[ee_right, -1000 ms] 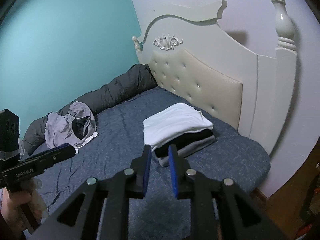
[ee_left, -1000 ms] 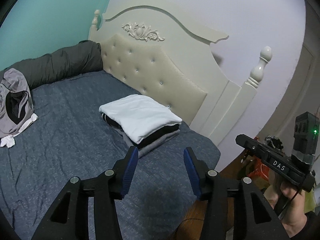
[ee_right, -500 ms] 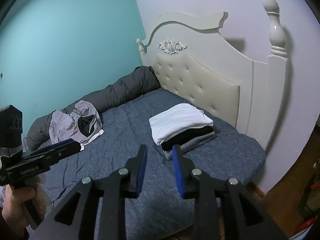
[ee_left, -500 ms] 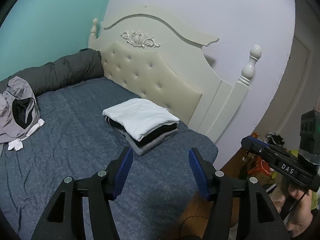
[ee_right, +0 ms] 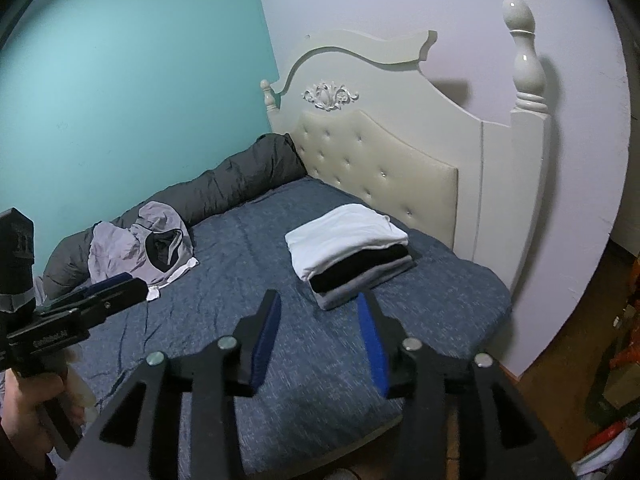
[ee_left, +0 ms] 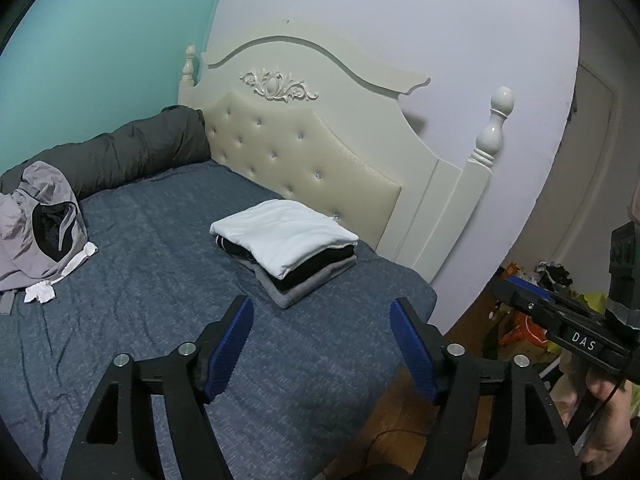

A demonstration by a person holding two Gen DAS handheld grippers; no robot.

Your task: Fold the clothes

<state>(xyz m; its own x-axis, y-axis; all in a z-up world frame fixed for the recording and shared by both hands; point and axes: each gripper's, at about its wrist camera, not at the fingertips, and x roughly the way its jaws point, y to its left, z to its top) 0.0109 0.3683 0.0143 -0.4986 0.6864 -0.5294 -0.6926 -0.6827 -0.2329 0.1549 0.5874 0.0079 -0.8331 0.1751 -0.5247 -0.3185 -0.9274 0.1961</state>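
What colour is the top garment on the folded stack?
White; the top garment shows best in the left wrist view.

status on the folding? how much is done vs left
Done: a folded stack sits near the headboard, white piece on top, black and grey under it. In hand: nothing; the left tool and right tool are both empty, jaws opening, held back over the bed's near edge. Left: the crumpled grey garment with a white piece beside it, unfolded by the dark rolled duvet.
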